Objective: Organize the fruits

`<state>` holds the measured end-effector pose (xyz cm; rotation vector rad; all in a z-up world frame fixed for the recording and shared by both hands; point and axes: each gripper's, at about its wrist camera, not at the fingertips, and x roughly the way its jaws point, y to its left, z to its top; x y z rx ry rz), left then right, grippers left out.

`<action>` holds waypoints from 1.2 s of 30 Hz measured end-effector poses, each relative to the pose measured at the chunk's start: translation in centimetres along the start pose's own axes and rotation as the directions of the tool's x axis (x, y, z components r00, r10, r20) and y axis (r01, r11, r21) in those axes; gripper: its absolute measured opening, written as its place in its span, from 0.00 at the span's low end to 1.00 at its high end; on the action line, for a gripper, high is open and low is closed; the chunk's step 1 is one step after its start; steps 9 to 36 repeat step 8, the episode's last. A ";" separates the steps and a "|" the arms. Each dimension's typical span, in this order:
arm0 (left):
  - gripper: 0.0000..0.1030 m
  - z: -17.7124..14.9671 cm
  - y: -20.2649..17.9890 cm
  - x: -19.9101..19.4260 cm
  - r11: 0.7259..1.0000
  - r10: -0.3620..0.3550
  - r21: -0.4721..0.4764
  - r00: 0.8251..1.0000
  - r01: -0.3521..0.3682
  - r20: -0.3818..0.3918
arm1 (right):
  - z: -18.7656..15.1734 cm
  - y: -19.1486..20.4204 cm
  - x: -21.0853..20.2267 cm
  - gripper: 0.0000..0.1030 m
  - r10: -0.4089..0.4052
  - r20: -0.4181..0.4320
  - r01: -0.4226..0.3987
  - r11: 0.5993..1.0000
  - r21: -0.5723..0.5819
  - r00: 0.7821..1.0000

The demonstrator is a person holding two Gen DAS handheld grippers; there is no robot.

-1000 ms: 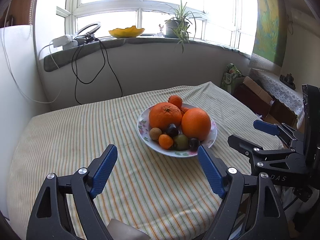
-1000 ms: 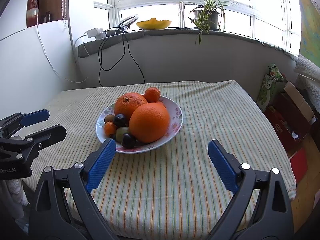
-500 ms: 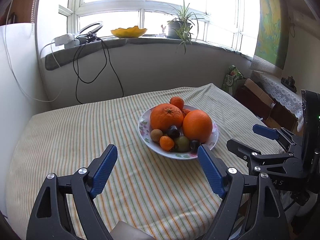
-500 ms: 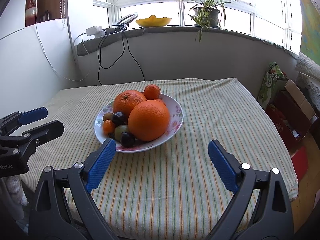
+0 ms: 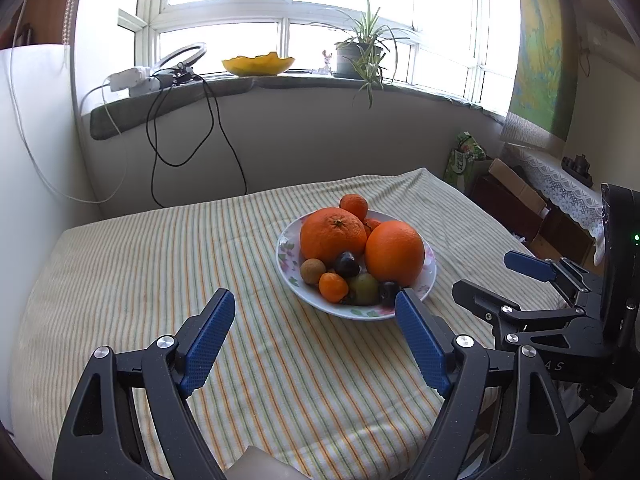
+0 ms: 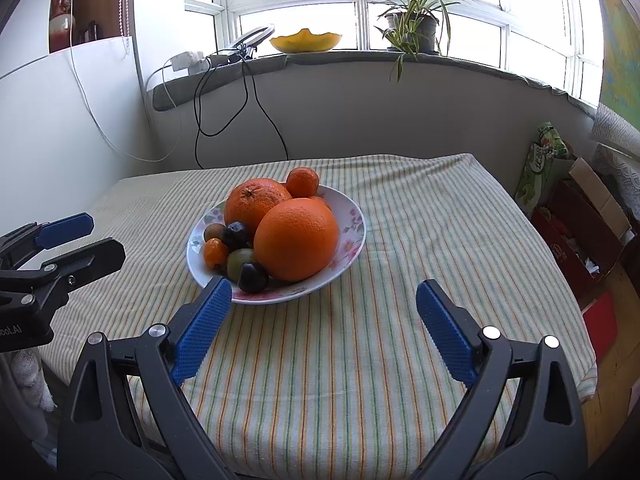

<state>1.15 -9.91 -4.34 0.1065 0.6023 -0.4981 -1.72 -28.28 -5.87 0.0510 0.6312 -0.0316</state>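
Observation:
A white floral plate (image 5: 428, 280) (image 6: 352, 220) stands on the striped tablecloth, heaped with two big oranges (image 5: 394, 252) (image 6: 296, 238), small tangerines (image 5: 333, 287), dark plums (image 5: 346, 264) (image 6: 253, 277), a green fruit (image 5: 364, 288) and a brown one (image 5: 312, 271). My left gripper (image 5: 316, 338) is open and empty, just in front of the plate's near rim. My right gripper (image 6: 324, 330) is open and empty, in front and to the right of the plate. Each gripper shows in the other's view: the right one (image 5: 500, 276) and the left one (image 6: 84, 236).
The striped tablecloth (image 5: 160, 272) covers the table. A windowsill behind holds a yellow bowl (image 5: 258, 65), a potted plant (image 5: 358, 58) and cables (image 5: 180, 120). Cardboard boxes (image 6: 580, 220) stand on the floor right of the table. A white panel (image 5: 24, 140) is at left.
Both grippers have risen and drawn back a little, so the plate sits slightly lower and smaller in both views. Both stay open and empty.

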 end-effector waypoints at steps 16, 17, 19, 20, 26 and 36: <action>0.80 0.1 0.4 0.2 1.000 0.004 0.000 1.000 -0.004 0.005 | 0.0 -0.3 0.2 0.93 -0.005 0.001 0.005 1.000 0.010 1.000; 0.80 0.1 0.4 0.2 1.000 0.004 0.000 1.000 -0.004 0.005 | 0.0 -0.3 0.2 0.93 -0.005 0.001 0.005 1.000 0.010 1.000; 0.80 0.1 0.4 0.2 1.000 0.004 0.000 1.000 -0.004 0.005 | 0.0 -0.3 0.2 0.93 -0.005 0.001 0.005 1.000 0.010 1.000; 0.80 0.1 0.4 0.2 1.000 0.004 0.000 1.000 -0.004 0.005 | 0.0 -0.3 0.2 0.93 -0.005 0.001 0.005 1.000 0.010 1.000; 0.80 0.1 0.4 0.2 1.000 0.004 0.000 1.000 -0.004 0.005 | 0.0 -0.3 0.2 0.93 -0.005 0.001 0.005 1.000 0.010 1.000; 0.80 0.1 0.4 0.2 1.000 0.004 0.000 1.000 -0.004 0.005 | 0.0 -0.3 0.2 0.93 -0.005 0.001 0.005 1.000 0.010 1.000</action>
